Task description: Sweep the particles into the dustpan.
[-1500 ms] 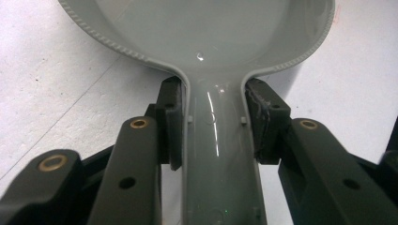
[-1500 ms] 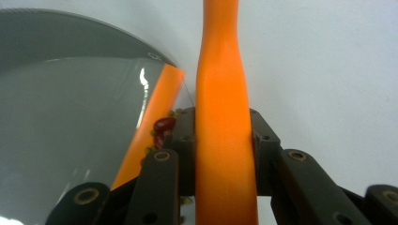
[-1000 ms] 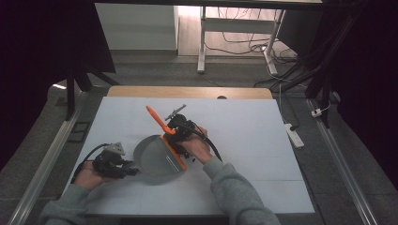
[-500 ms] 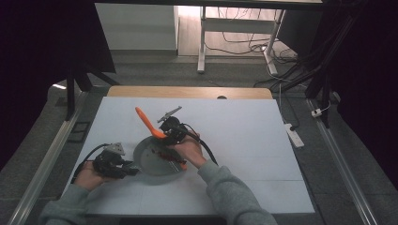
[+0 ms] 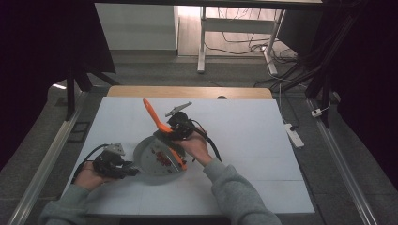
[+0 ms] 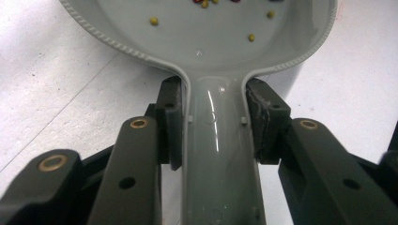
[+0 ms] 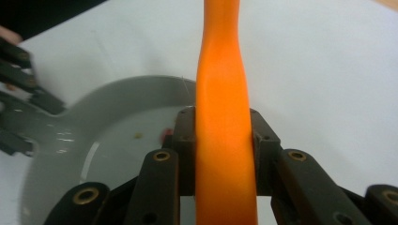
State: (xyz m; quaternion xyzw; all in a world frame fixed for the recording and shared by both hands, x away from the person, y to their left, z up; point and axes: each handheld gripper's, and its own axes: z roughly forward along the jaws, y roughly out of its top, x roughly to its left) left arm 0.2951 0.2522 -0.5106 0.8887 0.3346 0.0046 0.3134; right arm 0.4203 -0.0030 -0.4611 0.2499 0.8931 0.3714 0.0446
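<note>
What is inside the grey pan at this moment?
Small loose bits lie on the floor of the grey pan: red ones in the high view, yellow ones in the left gripper view. The orange spatula, held by the right tool, covers the pan's right part.

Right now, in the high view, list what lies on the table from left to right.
left gripper → grey pan → orange spatula → right gripper
</note>
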